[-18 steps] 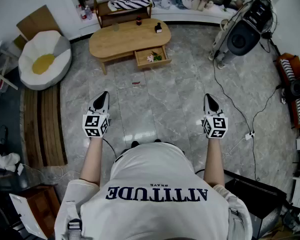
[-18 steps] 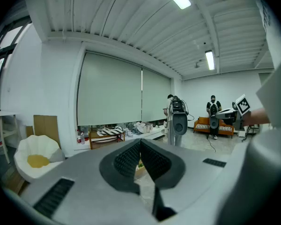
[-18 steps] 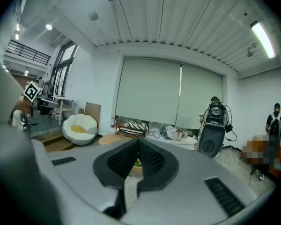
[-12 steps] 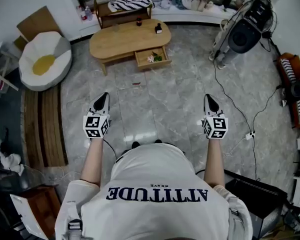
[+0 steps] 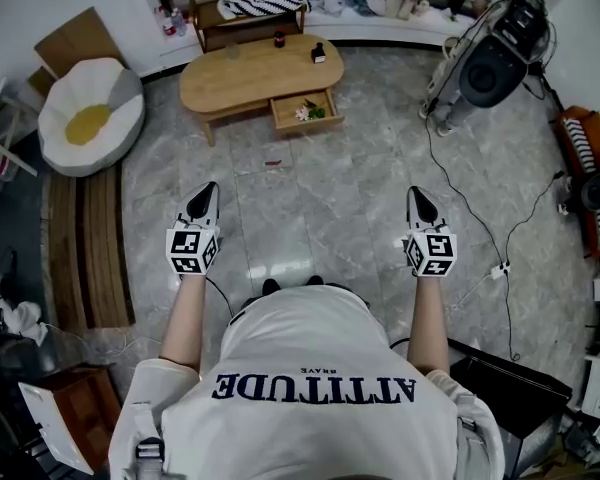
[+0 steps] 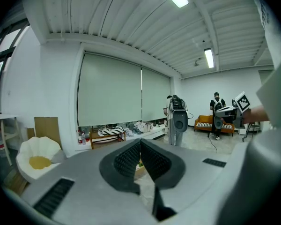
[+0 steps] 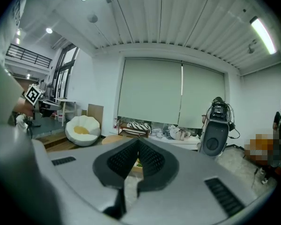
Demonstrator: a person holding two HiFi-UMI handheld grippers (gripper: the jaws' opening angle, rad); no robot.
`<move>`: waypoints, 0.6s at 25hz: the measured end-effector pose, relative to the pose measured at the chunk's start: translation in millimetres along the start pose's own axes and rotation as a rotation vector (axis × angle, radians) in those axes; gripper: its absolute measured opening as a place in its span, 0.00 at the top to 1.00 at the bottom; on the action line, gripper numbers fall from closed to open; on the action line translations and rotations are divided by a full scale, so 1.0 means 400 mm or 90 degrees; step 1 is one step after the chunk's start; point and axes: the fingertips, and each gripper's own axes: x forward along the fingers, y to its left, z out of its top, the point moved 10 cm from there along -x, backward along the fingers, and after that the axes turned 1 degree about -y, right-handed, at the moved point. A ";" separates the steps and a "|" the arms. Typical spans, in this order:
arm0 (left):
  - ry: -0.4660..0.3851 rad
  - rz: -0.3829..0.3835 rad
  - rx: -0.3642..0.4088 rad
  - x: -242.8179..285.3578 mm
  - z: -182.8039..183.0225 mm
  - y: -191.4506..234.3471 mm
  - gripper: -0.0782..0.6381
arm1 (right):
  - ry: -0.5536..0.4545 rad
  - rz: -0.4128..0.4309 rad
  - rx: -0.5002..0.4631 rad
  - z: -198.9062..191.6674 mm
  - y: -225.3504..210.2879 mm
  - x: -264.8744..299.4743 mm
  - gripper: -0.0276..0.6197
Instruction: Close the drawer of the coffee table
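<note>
The oval wooden coffee table [image 5: 250, 73] stands far ahead on the marble floor. Its drawer [image 5: 305, 114] is pulled out toward me, with a few small items inside. My left gripper [image 5: 206, 190] and right gripper [image 5: 417, 194] hover side by side well short of the table, both pointing toward it. Each is shut with nothing between its jaws. In the left gripper view the shut gripper [image 6: 140, 140] covers most of the table. In the right gripper view the shut gripper [image 7: 137, 140] leaves a sliver of the table [image 7: 111, 138] showing.
A white and yellow floor cushion [image 5: 88, 116] lies left of the table, beside a wooden step [image 5: 85, 248]. A camera rig on a tripod [image 5: 490, 63] stands at the right with cables [image 5: 460, 203] trailing over the floor. A small red item [image 5: 272, 164] lies before the table.
The view has crept slightly forward, so the table sits a touch higher in the frame. Both grippers keep their places and stay shut.
</note>
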 end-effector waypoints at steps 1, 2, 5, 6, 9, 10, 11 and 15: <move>-0.001 0.002 -0.001 0.001 0.000 -0.002 0.86 | 0.002 0.003 -0.005 -0.001 -0.001 0.003 0.93; -0.001 0.004 -0.003 0.002 0.001 -0.006 0.86 | 0.004 0.006 -0.011 -0.003 -0.002 0.004 0.93; 0.000 0.003 -0.005 0.004 0.002 -0.026 0.86 | 0.002 0.016 -0.025 -0.008 -0.008 0.005 0.93; -0.001 0.001 -0.004 0.005 0.002 -0.035 0.86 | -0.001 0.020 -0.027 -0.010 -0.011 0.005 0.93; -0.007 -0.001 -0.007 0.011 0.001 -0.060 0.86 | -0.005 0.029 -0.031 -0.021 -0.022 0.002 0.93; -0.008 -0.001 -0.010 0.012 0.000 -0.068 0.86 | -0.006 0.032 -0.033 -0.024 -0.027 0.001 0.93; -0.009 0.000 -0.012 0.013 -0.001 -0.076 0.86 | -0.006 0.035 -0.034 -0.028 -0.032 0.000 0.93; -0.004 0.003 -0.010 0.026 0.001 -0.114 0.86 | -0.003 0.048 -0.037 -0.041 -0.064 -0.002 0.93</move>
